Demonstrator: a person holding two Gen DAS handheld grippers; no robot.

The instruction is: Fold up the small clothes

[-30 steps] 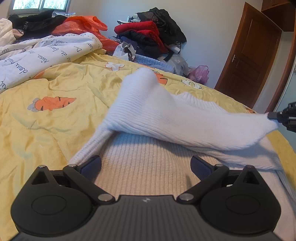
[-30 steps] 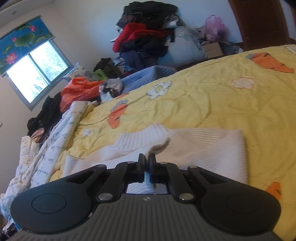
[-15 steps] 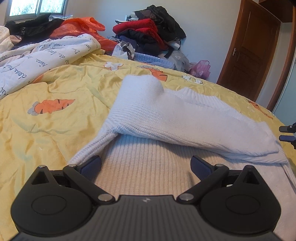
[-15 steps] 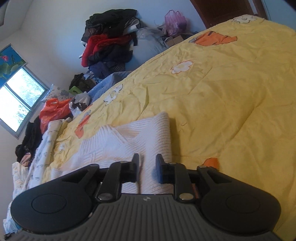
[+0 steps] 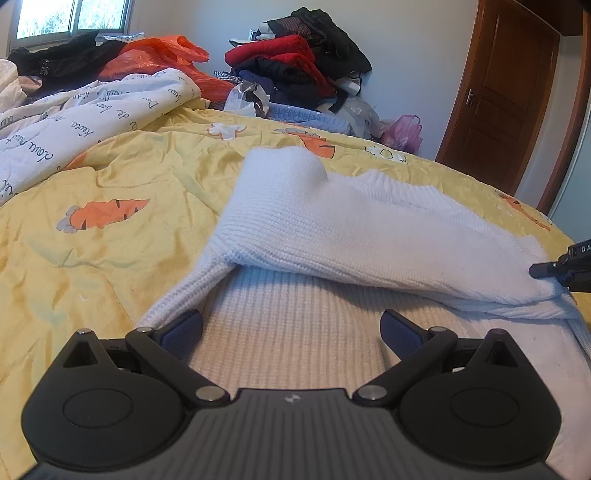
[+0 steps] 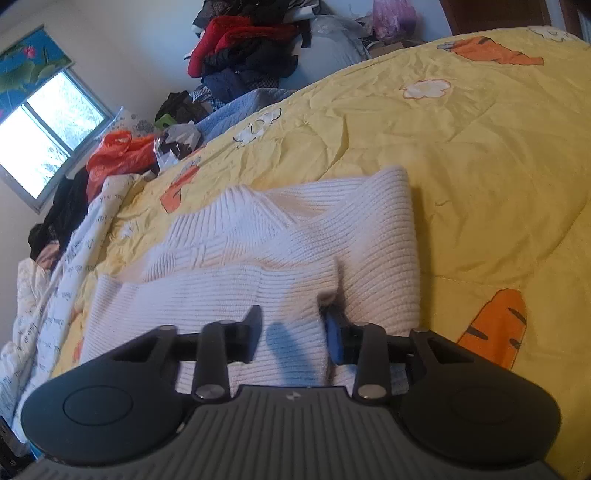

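**Both tongs spread over a white knit sweater on the bed**

The left tongs (image 5: 291, 332) stand wide apart, clamped on nothing; their blue pads (image 5: 183, 332) flank the ribbed hem of the white sweater (image 5: 332, 236), which fills the ground between them and runs off toward 12 o'clock; the left pad sits right at the sweater's edge, at 9 o'clock of the gap. A sleeve (image 5: 369, 236) lies folded across the sweater's body, from a raised hump at 12 o'clock down to its cuff at 3 o'clock; there the tip of the right tongs (image 5: 554, 267) shows at the frame's edge, just beside the cuff, and whether it touches cannot be told.

In the right wrist view the right tongs (image 6: 291, 332) are apart too, gripping nothing; knit fabric lies between the fingers, and the pad at 3 o'clock presses close against a fold of the sweater (image 6: 295, 251); the garment spreads away toward 11 o'clock.

The sweater rests on a yellow quilt (image 5: 122, 254) printed with carrots (image 5: 103, 214) and white flowers, covering the bed; at 10 o'clock in the left view a white blanket with script lettering (image 5: 85, 122) is bunched up; behind it lie an orange plastic bag (image 5: 159, 59) and dark clothes under a window (image 5: 70, 18); at 12 o'clock a pile of red, black and navy clothes (image 5: 295, 62) leans on the wall; at 2 o'clock stands a brown wooden door (image 5: 502, 96).
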